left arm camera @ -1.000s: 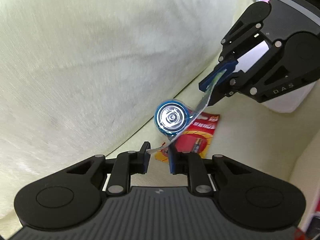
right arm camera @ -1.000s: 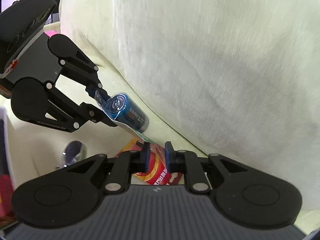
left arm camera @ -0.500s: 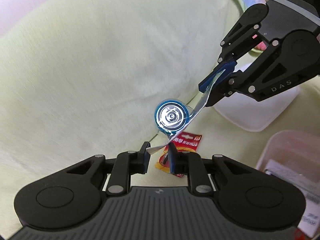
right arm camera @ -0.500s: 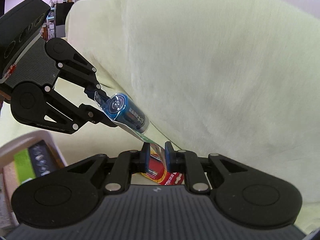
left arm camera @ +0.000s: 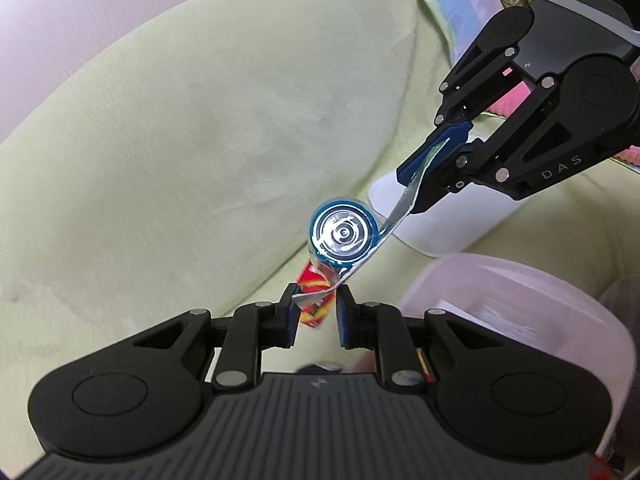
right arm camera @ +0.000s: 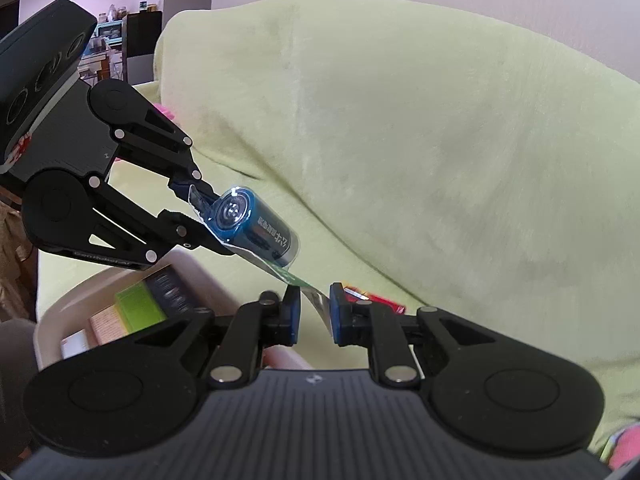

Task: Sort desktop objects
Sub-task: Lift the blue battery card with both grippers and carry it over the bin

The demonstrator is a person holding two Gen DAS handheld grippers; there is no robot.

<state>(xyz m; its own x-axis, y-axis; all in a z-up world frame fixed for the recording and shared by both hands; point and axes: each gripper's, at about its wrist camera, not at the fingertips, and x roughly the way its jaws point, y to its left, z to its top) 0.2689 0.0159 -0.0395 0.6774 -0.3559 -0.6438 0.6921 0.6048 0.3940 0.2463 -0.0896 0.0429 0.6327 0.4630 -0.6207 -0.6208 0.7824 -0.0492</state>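
Observation:
A blue battery in a clear blister pack (left arm camera: 344,236) (right arm camera: 256,228) hangs in the air between my two grippers, on a strip of backing card. My left gripper (left arm camera: 318,310) (right arm camera: 196,200) is shut on one end of the card. The other end is pinched by my right gripper (right arm camera: 314,308) (left arm camera: 430,164), also shut. A red battery pack (left arm camera: 314,304) (right arm camera: 374,298) lies on the yellow-green cover below, partly hidden by the fingers.
A pale pink bin (left arm camera: 532,280) (right arm camera: 76,292) holding a green box and other small items sits just below the grippers. A white container (left arm camera: 444,224) stands behind. A big yellow-green cushion (right arm camera: 400,140) fills the background.
Both grippers have risen together with the blue battery pack still held. The pink bin has come into view beneath them, and the red pack now looks smaller.

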